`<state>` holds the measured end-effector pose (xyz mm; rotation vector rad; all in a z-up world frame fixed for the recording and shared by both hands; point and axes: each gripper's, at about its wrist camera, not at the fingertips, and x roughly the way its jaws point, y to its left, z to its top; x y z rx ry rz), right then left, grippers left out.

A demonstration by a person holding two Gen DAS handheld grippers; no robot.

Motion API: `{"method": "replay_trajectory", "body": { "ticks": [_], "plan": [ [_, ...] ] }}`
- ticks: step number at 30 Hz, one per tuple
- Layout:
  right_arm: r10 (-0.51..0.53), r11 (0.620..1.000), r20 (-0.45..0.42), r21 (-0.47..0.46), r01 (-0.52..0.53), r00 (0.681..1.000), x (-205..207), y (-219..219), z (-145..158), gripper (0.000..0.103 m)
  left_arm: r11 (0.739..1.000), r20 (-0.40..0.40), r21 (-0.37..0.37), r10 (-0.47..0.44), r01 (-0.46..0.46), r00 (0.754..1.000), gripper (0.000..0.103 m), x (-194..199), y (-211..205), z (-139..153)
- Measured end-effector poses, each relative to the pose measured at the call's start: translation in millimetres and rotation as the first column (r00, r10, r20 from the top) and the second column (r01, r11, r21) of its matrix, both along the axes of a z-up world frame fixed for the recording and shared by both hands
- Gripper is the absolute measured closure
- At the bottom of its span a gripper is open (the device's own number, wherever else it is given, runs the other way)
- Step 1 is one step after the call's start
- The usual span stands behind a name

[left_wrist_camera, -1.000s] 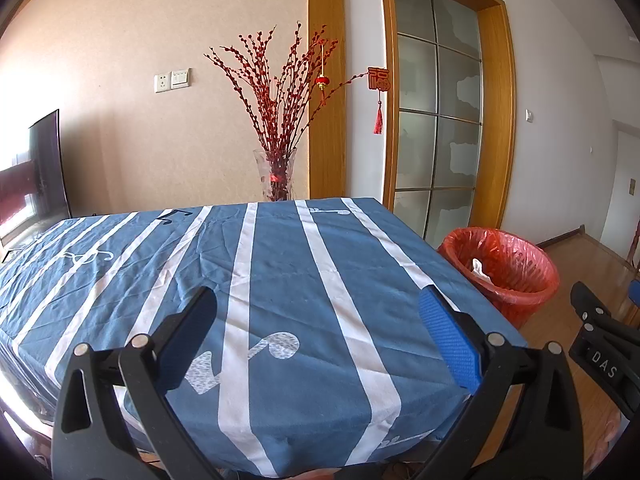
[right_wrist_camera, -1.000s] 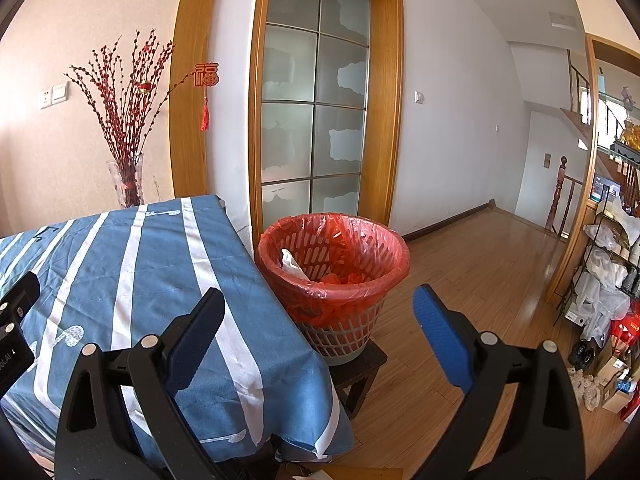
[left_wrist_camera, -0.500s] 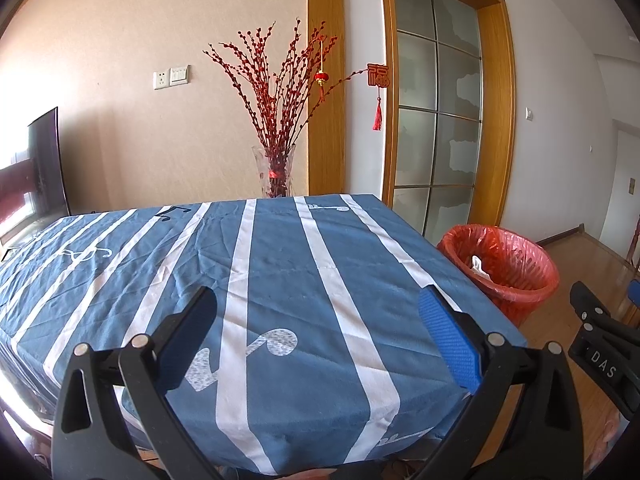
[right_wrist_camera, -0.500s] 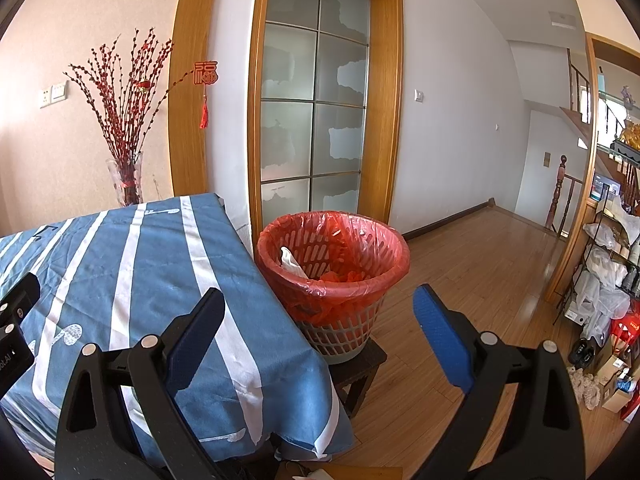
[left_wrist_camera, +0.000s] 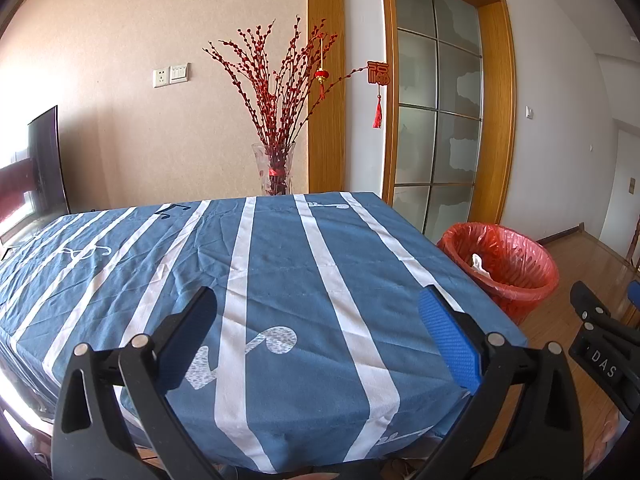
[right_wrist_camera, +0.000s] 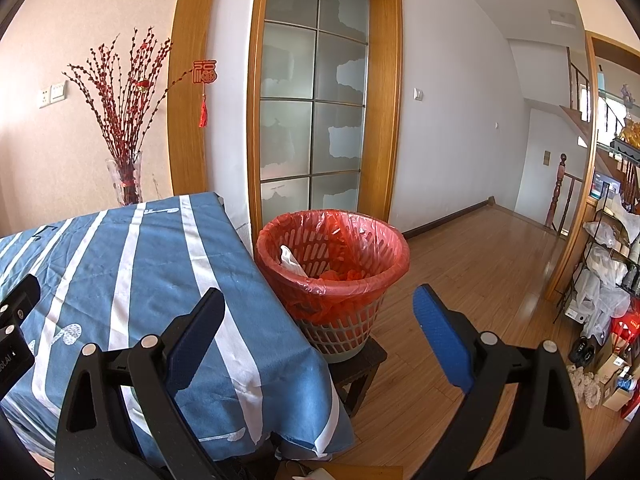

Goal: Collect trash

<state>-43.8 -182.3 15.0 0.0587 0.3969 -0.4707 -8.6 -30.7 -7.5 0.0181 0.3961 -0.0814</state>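
Since a second before, the left view had tilted slightly upward, so the vase and bin sat lower in frame; the right view hardly changed. The left hand-held gripper point(left_wrist_camera: 318, 322) hung with fingers wide apart over the blue striped tabletop point(left_wrist_camera: 280, 264). The right hand-held gripper point(right_wrist_camera: 316, 320) was likewise spread and empty, facing the red-lined bin point(right_wrist_camera: 332, 264) on a stool at the tabletop's 3 o'clock edge, white trash point(right_wrist_camera: 292, 260) inside it.
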Motion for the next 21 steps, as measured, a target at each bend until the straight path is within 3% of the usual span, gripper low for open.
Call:
{"method": "replay_trajectory", "body": {
  "ticks": [21],
  "plan": [
    [-0.003, 1.0, -0.005, 0.003, 0.003, 1.0, -2.1, 2.5, -4.9, 0.008, 1.0, -0.016, -0.003, -0.003, 0.003, 1.0, 0.004, 1.0, 0.6, -3.0]
  ]
}}
